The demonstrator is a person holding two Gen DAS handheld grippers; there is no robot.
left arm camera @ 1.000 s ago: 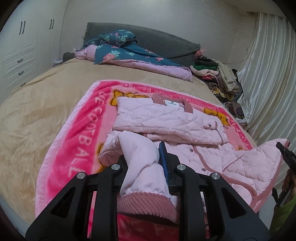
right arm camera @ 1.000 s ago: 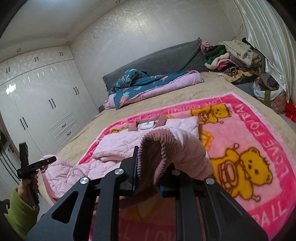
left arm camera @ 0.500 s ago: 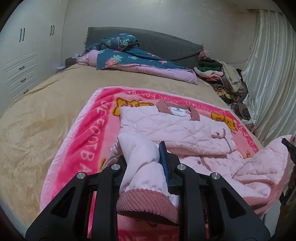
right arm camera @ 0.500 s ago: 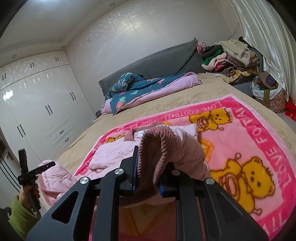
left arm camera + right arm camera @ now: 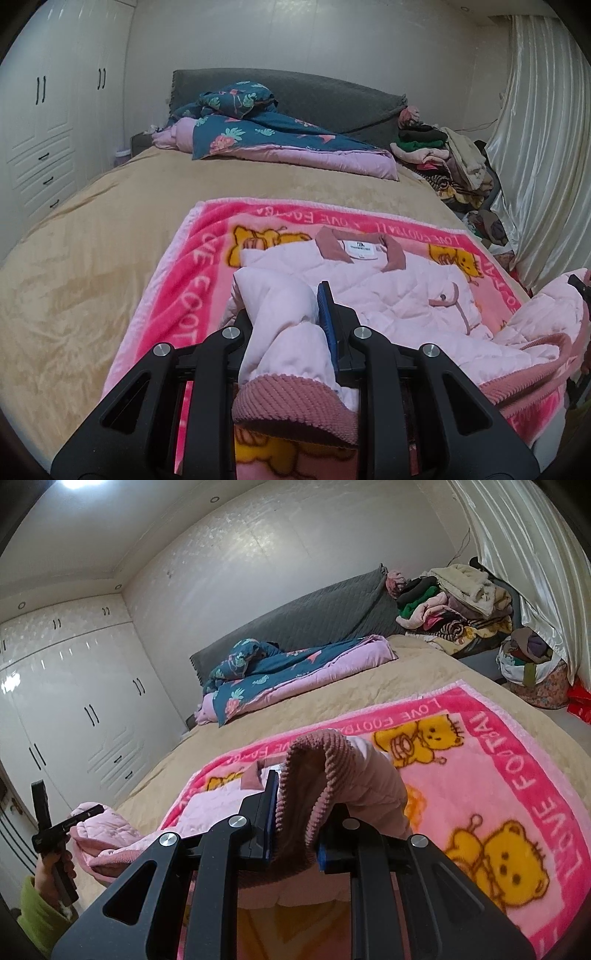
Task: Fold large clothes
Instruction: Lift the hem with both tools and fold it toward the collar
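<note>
We hold the pink jacket (image 5: 399, 295) low in both frames, spread on the pink blanket (image 5: 192, 280). Our left gripper (image 5: 288, 325) is clamped on one sleeve and our right gripper (image 5: 295, 812) pinches the other cuff. We judge a fold in hand; next, lay both ends toward the collar.

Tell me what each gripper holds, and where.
Both hold the pink jacket by its ribbed hem: left gripper at one bottom corner, right gripper at the other.
</note>
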